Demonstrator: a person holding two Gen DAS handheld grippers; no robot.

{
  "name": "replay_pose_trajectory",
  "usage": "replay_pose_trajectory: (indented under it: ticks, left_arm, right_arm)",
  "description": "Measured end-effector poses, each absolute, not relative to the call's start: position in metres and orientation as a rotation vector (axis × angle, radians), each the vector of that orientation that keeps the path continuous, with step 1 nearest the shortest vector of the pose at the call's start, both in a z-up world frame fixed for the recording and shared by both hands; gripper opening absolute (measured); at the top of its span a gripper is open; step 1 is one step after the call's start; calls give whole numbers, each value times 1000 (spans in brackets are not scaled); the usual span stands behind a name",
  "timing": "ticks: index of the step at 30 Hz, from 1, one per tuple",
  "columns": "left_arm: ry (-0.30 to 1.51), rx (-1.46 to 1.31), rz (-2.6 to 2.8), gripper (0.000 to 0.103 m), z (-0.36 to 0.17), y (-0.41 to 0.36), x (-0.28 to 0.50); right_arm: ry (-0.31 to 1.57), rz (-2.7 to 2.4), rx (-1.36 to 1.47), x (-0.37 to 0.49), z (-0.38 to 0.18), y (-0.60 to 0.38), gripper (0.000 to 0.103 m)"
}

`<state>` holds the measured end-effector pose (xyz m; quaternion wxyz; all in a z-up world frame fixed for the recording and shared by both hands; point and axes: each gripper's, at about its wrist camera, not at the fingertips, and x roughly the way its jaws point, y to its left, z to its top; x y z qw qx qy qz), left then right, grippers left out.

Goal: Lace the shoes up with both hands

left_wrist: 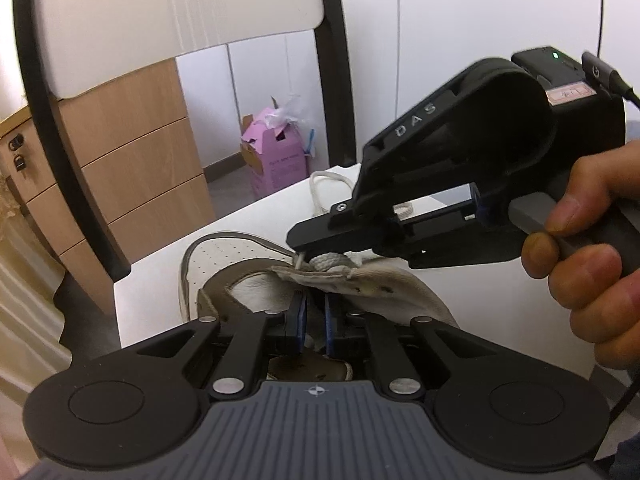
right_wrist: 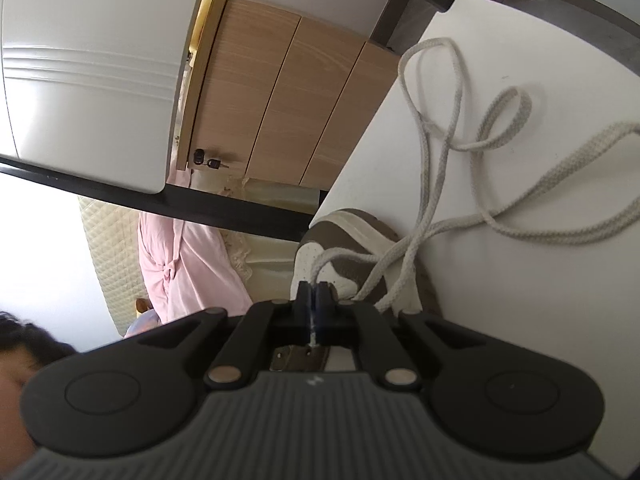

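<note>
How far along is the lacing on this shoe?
Early stage. Done: the lace already passes through the shoe near the toe, with long slack lying loose on the white table. In hand: the left gripper clamps the eyelet flap, while the right gripper is shut on the lace end beside an eyelet. Left: the flap's visible eyelets are still empty.

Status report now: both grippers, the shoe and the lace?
Left gripper shut on shoe flap. Right gripper shut on lace tip at eyelet. Nothing in the way.
</note>
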<state>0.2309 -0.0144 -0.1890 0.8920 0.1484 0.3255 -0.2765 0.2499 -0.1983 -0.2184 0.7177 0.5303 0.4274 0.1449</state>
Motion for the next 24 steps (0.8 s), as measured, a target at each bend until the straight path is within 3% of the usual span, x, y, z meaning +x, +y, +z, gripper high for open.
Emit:
replay_pose_trajectory:
  ticks: [19,24]
  left_arm:
    - [662,423,-612,8,-207,-28,227]
    - [643,423,-614,8,-207,-27,226]
  right_arm:
    - [1055,480,579,268,-177,-153,3]
    - [1069,448,741,268,-184,-169,4]
